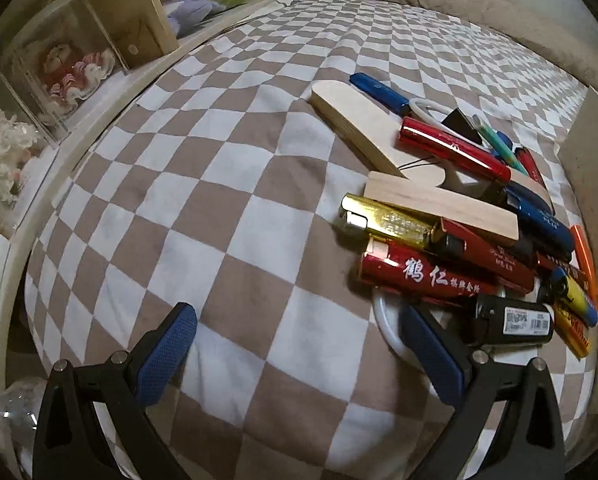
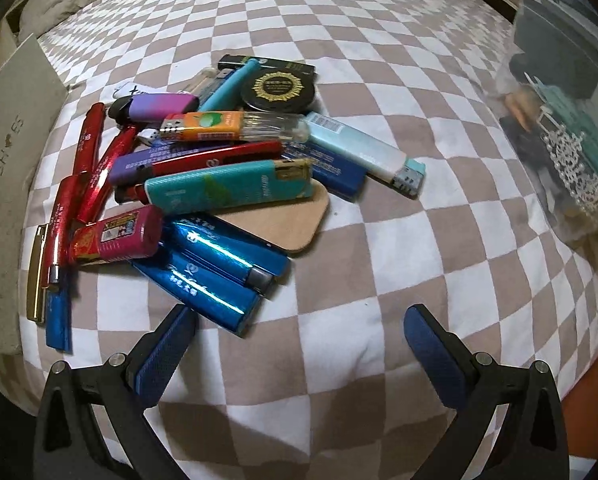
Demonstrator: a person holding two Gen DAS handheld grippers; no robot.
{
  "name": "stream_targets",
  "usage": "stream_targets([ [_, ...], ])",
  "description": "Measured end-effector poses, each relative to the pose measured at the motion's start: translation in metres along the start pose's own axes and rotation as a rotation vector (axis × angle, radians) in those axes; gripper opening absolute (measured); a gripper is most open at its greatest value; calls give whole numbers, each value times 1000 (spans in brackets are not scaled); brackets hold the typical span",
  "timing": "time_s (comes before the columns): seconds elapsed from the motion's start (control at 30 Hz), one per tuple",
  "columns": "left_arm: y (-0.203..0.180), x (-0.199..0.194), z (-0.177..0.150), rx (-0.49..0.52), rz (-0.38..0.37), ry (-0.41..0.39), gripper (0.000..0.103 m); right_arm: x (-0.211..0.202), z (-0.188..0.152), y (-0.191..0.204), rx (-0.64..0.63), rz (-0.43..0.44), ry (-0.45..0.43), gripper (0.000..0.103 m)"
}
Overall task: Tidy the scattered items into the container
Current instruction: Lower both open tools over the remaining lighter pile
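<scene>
Nearest my left camera, the left hand-held gripper (image 1: 299,316) gapes wide and empty over the checkered bed sheet (image 1: 219,184), its right finger (image 1: 431,352) just at a white ring (image 1: 383,320) under the pile of lighters (image 1: 459,240) and wooden pieces (image 1: 355,120).

From my right camera, the right hand-held gripper (image 2: 299,316) is equally wide, holding nothing, with two blue lighters (image 2: 219,268) beside its left finger (image 2: 167,352). A grey shoebox (image 2: 7,184) sits left of the heap.

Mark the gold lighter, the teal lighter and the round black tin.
gold lighter (image 1: 395,222), left wrist view, mid body
teal lighter (image 2: 227,188), right wrist view, mid body
round black tin (image 2: 279,90), right wrist view, lid centre
</scene>
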State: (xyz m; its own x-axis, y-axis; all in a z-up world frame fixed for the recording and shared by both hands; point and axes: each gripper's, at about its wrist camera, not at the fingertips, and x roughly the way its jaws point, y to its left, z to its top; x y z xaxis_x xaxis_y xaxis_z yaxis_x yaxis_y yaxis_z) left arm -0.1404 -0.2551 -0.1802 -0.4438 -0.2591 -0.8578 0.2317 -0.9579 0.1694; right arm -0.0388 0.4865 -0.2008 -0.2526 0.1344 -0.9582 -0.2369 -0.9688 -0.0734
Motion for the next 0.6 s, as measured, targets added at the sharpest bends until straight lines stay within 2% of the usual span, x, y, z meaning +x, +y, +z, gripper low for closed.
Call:
stream_targets([
  [0.13, -6, -14, -10, 20, -1, -31, 103, -7, -9, -5, 9, -39, -20, 103],
  [0.2, -17, -21, -18, 63, -41, -34, 103, -14, -16, -2, -25, -100, -52, 103],
  [0.3, -36, -30, -29, 135, -52, -27, 103, -22, -24, 1, -56, -146, -73, 103],
  [0.37, -46, -32, -31, 162, -80, -14, 103, -25, -28, -4, -48, -130, -76, 103],
  [0.43, -56, -33, -30, 175, -121, -1, 103, -23, -34, 7, -38, -114, -79, 103],
  [0.5, -65, -33, -27, 187, -146, 6, 103, -14, -11, 19, -31, -101, -77, 103],
  [0.6, -80, -31, -23, 197, -162, 25, 103, -1, 4, 23, -24, -85, -69, 103],
])
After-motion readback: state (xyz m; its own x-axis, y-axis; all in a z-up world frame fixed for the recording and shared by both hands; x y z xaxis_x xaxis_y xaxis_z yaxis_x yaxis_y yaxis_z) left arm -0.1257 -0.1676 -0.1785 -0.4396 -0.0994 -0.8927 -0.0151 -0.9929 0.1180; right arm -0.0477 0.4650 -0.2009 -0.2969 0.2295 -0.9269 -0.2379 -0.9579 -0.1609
